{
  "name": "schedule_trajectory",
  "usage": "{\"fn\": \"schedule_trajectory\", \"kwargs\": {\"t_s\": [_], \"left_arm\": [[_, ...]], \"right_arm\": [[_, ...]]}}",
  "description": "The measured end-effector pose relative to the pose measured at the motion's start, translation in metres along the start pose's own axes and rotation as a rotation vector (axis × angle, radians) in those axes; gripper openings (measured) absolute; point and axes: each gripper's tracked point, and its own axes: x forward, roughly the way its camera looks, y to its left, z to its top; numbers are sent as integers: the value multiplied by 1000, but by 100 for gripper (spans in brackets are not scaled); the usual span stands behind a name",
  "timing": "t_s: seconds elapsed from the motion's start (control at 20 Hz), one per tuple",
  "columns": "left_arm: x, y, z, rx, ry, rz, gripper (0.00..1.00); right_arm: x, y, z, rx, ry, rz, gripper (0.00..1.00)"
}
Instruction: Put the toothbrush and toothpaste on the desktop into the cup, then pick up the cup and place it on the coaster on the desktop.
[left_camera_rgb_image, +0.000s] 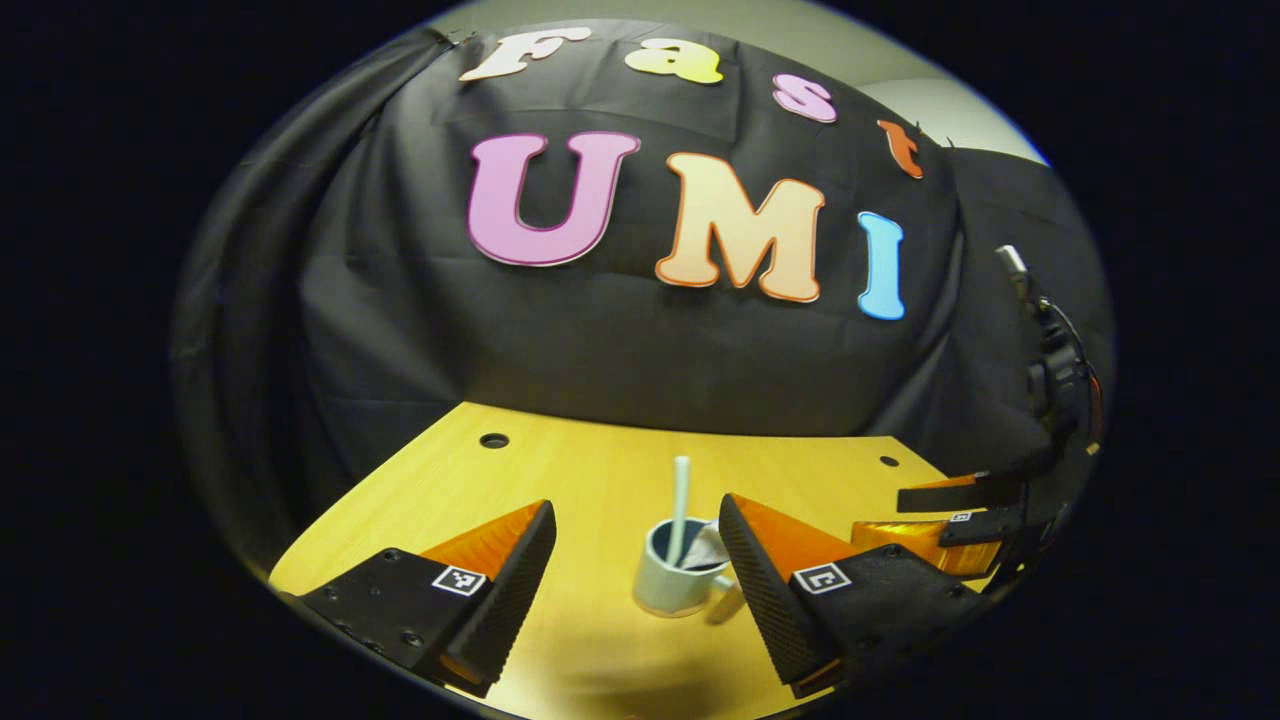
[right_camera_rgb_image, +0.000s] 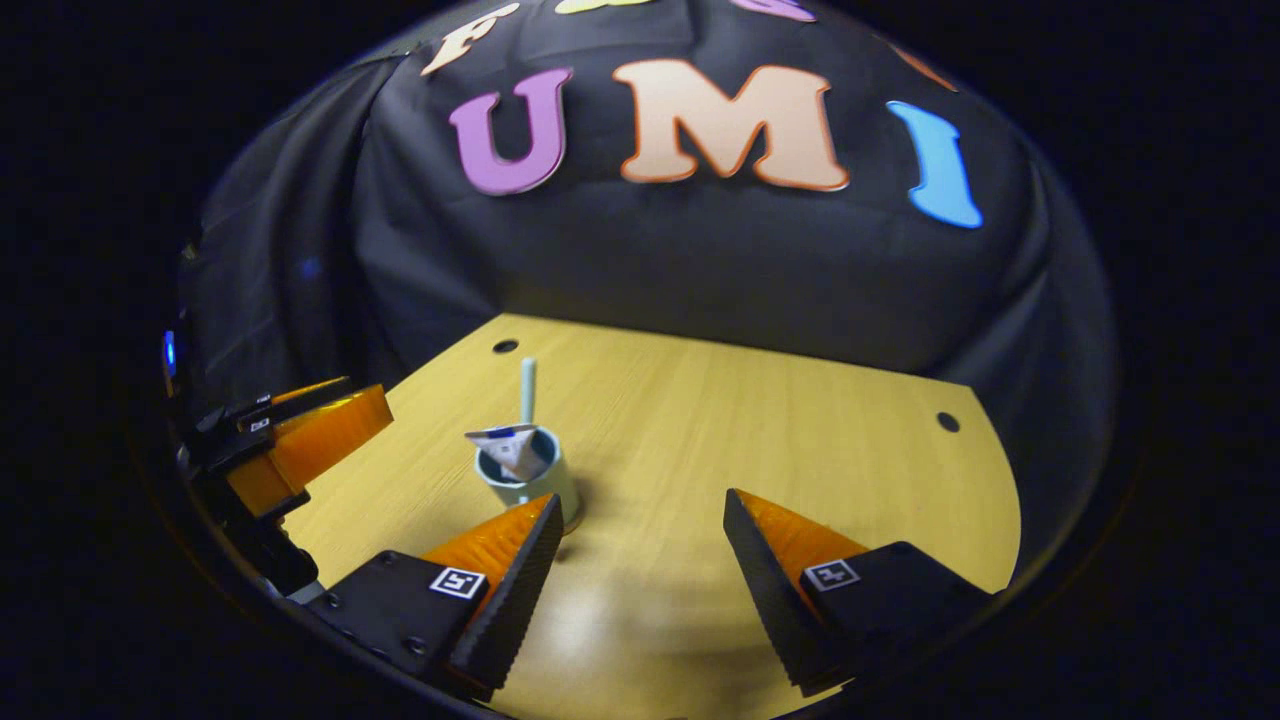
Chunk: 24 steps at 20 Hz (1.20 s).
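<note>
Left gripper (left_camera_rgb_image: 637, 575) jaws wide open, ribbed black pads on orange wedges, holding nothing. Right gripper (right_camera_rgb_image: 640, 570) the same. Between the left jaws, near the right one, a round pale cup (left_camera_rgb_image: 678, 583) stands on the smooth wooden counter (left_camera_rgb_image: 600, 470), holding a slim toothbrush (left_camera_rgb_image: 680, 505) and a crumpled toothpaste tube (right_camera_rgb_image: 510, 447).

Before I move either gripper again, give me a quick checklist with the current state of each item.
1. Toothbrush in the cup: ok, it stands upright inside.
2. Toothpaste in the cup: ok, its crimped end pokes over the rim.
3. Cup upright on the desktop: ok.
4. Left gripper open and free: ok, fingers spread, nothing between them; the cup sits beyond, near the right-hand finger.
5. Right gripper open and free: ok, holding nothing.
6. Cup on the coaster: cannot tell; a brownish edge peeks from under its base in the right gripper view.
</note>
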Motion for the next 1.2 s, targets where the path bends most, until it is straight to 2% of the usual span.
{"fn": "schedule_trajectory", "kwargs": {"t_s": [0.05,0.15,0.25,0.4,0.65,0.75,0.85,0.9,1.2], "left_arm": [[-3,-11,8,15,-23,19,95],[-10,-34,28,40,-97,49,95],[-18,-55,46,66,-152,67,94],[-30,-84,62,59,-184,34,94],[-38,-108,92,93,-233,-36,95],[-40,-106,102,102,-249,-44,94],[-41,-109,108,90,-266,-61,94],[-41,-110,108,88,-266,-68,94],[-46,-106,112,87,-274,-90,94]], "right_arm": [[-20,-17,15,9,-78,-22,99],[-58,-49,35,24,-205,-62,99],[-79,-66,43,34,-291,-59,99],[-98,-78,50,73,-326,-66,98],[-136,-103,92,109,-441,-161,99],[-145,-112,101,95,-478,-208,98],[-152,-110,103,99,-485,-217,96],[-153,-114,105,101,-490,-229,98],[-164,-117,111,106,-509,-265,98]]}}
